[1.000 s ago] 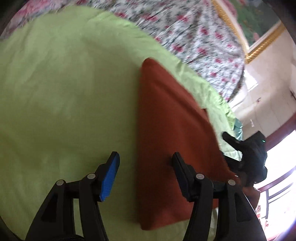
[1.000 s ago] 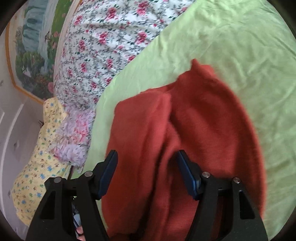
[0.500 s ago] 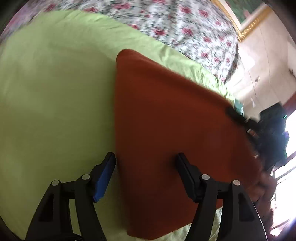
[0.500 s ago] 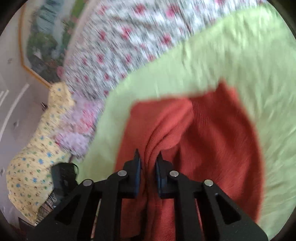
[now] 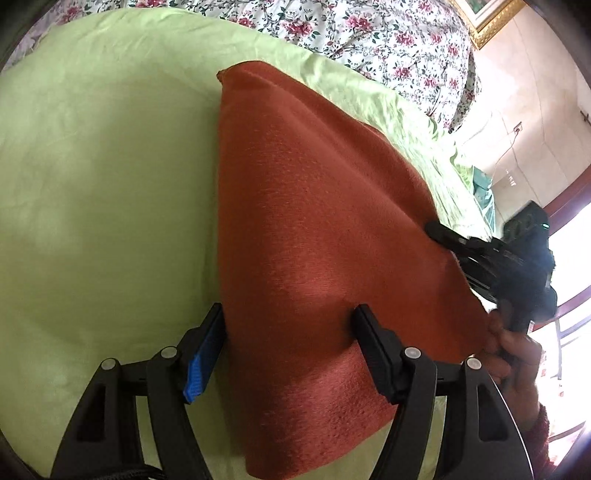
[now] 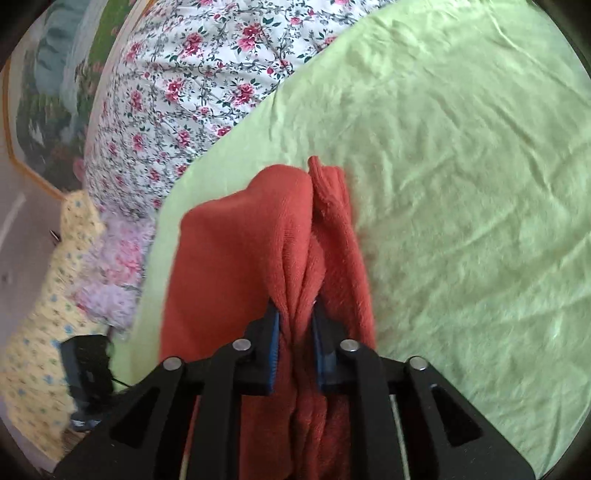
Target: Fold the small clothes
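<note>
A rust-red knitted garment (image 5: 317,236) lies on the light green sheet (image 5: 99,177). My left gripper (image 5: 288,332) is open, its jaws straddling the garment's near left edge with cloth between them. My right gripper (image 6: 295,325) is shut on a bunched fold of the same garment (image 6: 240,258) and lifts it off the sheet. In the left wrist view the right gripper (image 5: 454,240) shows at the garment's right edge, held by a hand.
A floral quilt (image 6: 177,92) lies along the far side of the bed, also in the left wrist view (image 5: 369,26). Yellow and pink patterned cloths (image 6: 55,277) sit left of the bed. The green sheet (image 6: 461,184) stretches right of the garment.
My right gripper closed on a fold of the garment and raised it, bunching the cloth. My left gripper moved right until its open jaws straddle the garment's edge.
</note>
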Available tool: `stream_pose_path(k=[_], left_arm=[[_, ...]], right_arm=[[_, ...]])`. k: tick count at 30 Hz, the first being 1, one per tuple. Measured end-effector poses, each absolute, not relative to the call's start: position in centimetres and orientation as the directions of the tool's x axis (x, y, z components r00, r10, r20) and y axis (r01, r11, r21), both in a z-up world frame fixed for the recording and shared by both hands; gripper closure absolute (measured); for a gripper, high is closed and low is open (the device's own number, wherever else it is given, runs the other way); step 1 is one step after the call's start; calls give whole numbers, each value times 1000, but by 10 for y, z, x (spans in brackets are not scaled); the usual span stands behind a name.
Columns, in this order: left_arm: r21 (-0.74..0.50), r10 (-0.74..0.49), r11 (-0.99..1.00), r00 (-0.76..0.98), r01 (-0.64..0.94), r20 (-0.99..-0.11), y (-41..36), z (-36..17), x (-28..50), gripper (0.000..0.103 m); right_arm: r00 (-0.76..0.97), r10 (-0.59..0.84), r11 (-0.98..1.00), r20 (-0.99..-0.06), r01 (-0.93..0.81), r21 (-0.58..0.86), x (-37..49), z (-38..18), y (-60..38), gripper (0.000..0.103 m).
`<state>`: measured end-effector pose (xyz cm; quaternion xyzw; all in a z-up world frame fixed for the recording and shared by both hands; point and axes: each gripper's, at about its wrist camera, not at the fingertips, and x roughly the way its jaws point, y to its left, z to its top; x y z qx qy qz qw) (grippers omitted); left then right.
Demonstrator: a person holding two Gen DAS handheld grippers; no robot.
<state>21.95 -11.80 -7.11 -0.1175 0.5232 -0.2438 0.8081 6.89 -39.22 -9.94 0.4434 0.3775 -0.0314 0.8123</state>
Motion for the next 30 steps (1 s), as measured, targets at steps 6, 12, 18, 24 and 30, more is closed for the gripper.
stream_pose_path(k=[6, 12, 18, 24, 30], left_arm=[[-460, -530, 846, 336, 268, -779, -119, -73, 218, 33], [-458, -527, 847, 324, 269, -786, -119, -68, 214, 33], [-432, -522, 844, 298, 319, -799, -133, -74, 204, 36], [-430, -532, 834, 295, 347, -794, -132, -72, 202, 52], [-618, -673, 738, 231, 270, -703, -99, -86, 209, 61]], right_arm=[[698, 305, 637, -648, 357, 683, 31, -90, -361, 56], [715, 207, 712, -668, 358, 604, 16, -67, -351, 88], [667, 128, 704, -734, 461, 541, 0, -89, -366, 88], [701, 161, 692, -695, 422, 586, 0, -84, -363, 82], [701, 164, 744, -694, 375, 554, 11, -62, -354, 54]])
